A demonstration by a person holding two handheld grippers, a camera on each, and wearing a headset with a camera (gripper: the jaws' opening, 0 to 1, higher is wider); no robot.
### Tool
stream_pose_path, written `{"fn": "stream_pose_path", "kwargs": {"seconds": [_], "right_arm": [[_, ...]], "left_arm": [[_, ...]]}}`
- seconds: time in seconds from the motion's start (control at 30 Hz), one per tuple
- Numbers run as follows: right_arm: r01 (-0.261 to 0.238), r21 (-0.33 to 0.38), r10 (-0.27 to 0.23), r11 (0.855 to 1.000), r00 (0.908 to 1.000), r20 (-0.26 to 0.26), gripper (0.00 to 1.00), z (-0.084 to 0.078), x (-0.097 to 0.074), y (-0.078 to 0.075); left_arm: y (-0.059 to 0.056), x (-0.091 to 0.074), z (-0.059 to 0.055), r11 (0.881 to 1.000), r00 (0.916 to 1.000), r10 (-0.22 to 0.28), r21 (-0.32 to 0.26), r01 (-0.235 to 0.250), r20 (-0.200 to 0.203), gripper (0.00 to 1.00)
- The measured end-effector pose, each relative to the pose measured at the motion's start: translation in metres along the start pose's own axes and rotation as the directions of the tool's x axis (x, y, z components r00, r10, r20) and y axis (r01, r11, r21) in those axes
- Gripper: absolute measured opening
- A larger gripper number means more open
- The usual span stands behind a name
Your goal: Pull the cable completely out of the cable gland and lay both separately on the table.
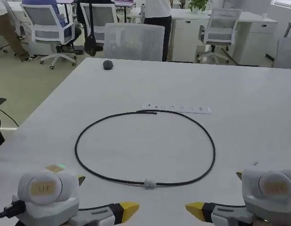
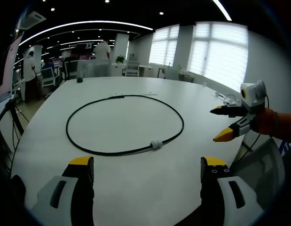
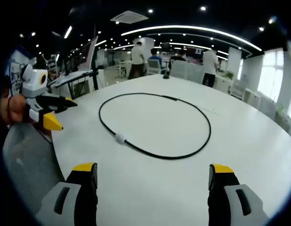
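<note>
Left gripper (image 2: 147, 164): lower left corner of the head view, over the near edge of the table. In its own view the two yellow-tipped jaws rise from the bottom corners, released and spread wide, with bare tabletop between them.
Table (image 1: 46, 136): white and broad, running from the bottom of the head view up to the office chairs.
Dark round object (image 1: 107, 65): upper left of the head view, alone near the table's far edge. It is too small to tell what it is.
Cable (image 1: 75, 147): black, lying flat in one large loop across the middle of the head view. Its two ends meet and overlap at the top of the loop. Neither gripper touches it.
Mesh chair (image 1: 133, 42): top centre of the head view, pushed up to the far edge of the table.
Cable gland (image 1: 149, 183): small pale sleeve at the bottom of the loop, bottom centre of the head view. The cable runs through it and out both sides. It lies between the two grippers, a little beyond their tips and apart from both.
White strip (image 1: 177, 108): flat, with small dark marks, just above centre, beside the cable ends.
Right gripper (image 3: 153, 168): lower right corner of the head view. Its jaws are released and wide apart, holding nothing.
</note>
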State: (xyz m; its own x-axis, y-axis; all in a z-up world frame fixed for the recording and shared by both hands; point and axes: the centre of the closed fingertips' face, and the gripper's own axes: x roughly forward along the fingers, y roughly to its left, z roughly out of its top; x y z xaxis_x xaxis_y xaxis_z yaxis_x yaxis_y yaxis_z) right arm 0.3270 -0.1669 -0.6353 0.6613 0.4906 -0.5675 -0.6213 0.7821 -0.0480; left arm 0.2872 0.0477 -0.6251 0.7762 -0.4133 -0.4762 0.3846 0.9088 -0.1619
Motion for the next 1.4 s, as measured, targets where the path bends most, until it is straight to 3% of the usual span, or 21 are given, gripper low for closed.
{"fn": "stream_pose_path", "kwargs": {"seconds": [1.4], "right_arm": [[-0.009, 0.006, 0.009, 1.0, 0.9997, -0.023, 0.98, -0.0069, 0.0082, -0.0028]], "left_arm": [[-0.0004, 0.0089, -0.0032, 1.0, 0.9999, -0.01, -0.018, 0.01, -0.006, 0.94]]}}
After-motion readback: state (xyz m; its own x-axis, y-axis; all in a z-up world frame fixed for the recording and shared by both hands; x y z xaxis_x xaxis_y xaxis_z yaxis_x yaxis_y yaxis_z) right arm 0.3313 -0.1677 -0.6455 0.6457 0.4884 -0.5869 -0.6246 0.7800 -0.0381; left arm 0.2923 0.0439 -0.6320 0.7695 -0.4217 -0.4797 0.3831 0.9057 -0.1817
